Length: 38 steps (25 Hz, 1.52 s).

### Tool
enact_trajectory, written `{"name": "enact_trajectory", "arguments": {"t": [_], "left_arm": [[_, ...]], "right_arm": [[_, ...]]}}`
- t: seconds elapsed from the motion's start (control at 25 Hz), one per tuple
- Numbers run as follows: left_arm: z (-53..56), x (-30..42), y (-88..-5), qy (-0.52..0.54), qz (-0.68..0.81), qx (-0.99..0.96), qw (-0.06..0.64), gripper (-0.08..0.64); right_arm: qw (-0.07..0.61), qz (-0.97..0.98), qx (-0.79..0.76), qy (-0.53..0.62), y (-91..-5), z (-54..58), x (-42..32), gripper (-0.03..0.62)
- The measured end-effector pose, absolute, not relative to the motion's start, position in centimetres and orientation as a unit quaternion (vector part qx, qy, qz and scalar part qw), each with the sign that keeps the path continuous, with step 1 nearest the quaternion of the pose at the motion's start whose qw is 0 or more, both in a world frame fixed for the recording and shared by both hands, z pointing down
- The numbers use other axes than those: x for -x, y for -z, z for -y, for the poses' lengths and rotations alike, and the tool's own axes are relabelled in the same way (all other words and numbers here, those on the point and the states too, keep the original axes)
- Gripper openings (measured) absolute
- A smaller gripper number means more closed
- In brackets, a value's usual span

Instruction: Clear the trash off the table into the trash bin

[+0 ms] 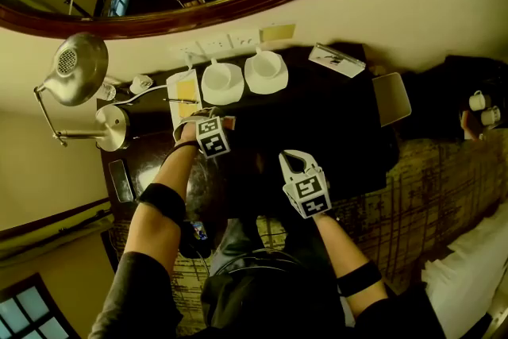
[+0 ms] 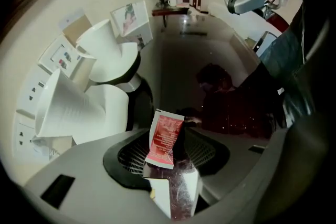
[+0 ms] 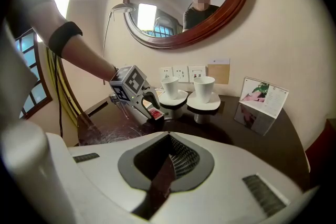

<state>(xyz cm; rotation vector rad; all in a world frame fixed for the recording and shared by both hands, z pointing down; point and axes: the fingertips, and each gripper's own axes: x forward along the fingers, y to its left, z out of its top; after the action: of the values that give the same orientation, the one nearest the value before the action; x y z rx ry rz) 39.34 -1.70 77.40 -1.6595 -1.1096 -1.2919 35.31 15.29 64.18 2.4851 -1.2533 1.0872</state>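
On the left part of the dark worktop (image 1: 317,123), just beside the two white cups (image 1: 223,82), the left tongs (image 1: 208,117) are pinching a red sachet (image 2: 164,138) by its lower edge, low over the surface. The right tongs (image 1: 296,164) are hanging pressed together and empty. The task looks to be only getting going: sachet gripped but not binned, and no trash bin is showing in any view.
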Motion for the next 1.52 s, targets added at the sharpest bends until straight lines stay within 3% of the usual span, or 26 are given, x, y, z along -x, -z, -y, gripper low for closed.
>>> {"name": "enact_trajectory", "arguments": {"t": [0.4, 1.08, 1.52], "left_arm": [[1.2, -39.1, -76.8, 0.495, 0.424, 0.677, 0.341, 0.029], [1.0, -37.0, -67.3, 0.447, 0.338, 0.776, 0.290, 0.014], [-0.2, -32.7, -57.7, 0.349, 0.195, 0.907, 0.132, 0.014]], "right_arm": [[0.072, 0.420, -0.829, -0.362, -64.2, -14.6, -35.0, 0.003], [0.092, 0.471, -0.814, -0.327, -61.0, -12.6, -35.0, 0.003], [0.113, 0.512, -0.802, -0.286, -57.3, -12.2, -35.1, 0.003]]}}
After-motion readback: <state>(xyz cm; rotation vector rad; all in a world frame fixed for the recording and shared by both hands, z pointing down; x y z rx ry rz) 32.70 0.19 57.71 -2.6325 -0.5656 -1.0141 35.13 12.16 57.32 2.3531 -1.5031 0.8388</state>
